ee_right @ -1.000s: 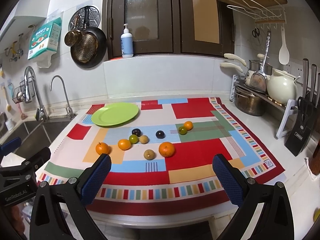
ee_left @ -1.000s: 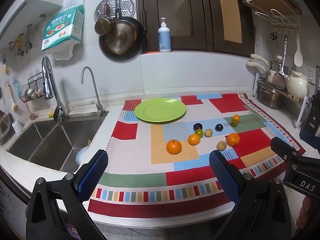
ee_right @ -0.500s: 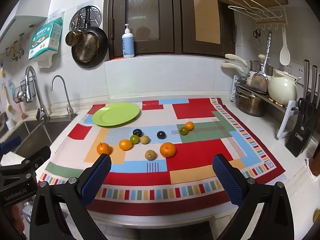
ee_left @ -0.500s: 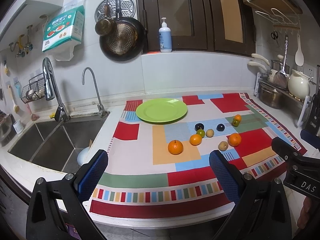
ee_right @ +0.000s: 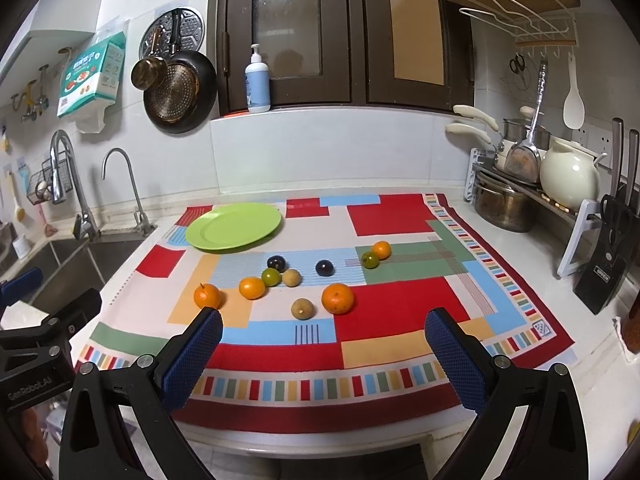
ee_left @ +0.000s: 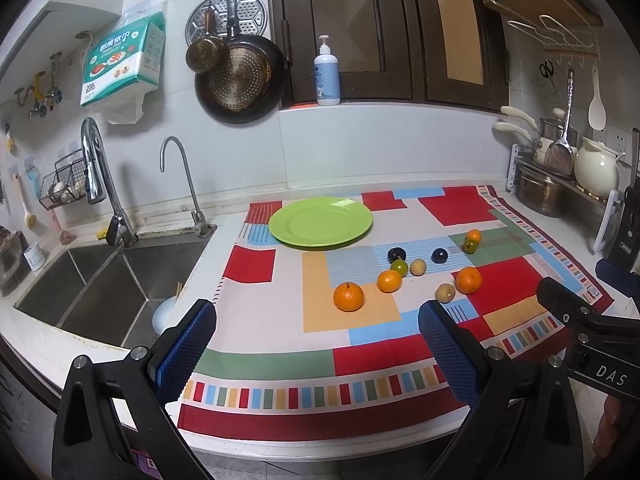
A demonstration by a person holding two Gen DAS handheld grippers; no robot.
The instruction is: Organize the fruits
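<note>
A bare green plate [ee_left: 320,221] [ee_right: 234,225] rests at the back left of a colourful patchwork cloth [ee_left: 280,364] [ee_right: 400,304]. Several small fruits lie loose on the cloth in front of it: oranges such as the stemmed one [ee_left: 348,296] [ee_right: 207,295] and a larger one [ee_left: 468,280] [ee_right: 337,298], two dark plums [ee_left: 396,254] [ee_right: 324,267], green limes [ee_left: 399,267] [ee_right: 271,277] and tan round fruits [ee_left: 445,292] [ee_right: 302,308]. My left gripper [ee_left: 316,344] hangs open before the counter's front edge, holding nothing. My right gripper [ee_right: 324,350] is open likewise, short of the fruits.
A double steel sink [ee_left: 92,280] with two taps [ee_left: 100,184] lies left of the cloth. At the right stand a steel pot [ee_right: 504,204], a cream kettle [ee_right: 568,180] and a knife block [ee_right: 608,264]. A pan [ee_left: 240,80] and soap bottle [ee_left: 327,74] sit on the back wall.
Both views have crept slightly forward and the scene has shifted a little. No fruit has moved and both grippers stay open.
</note>
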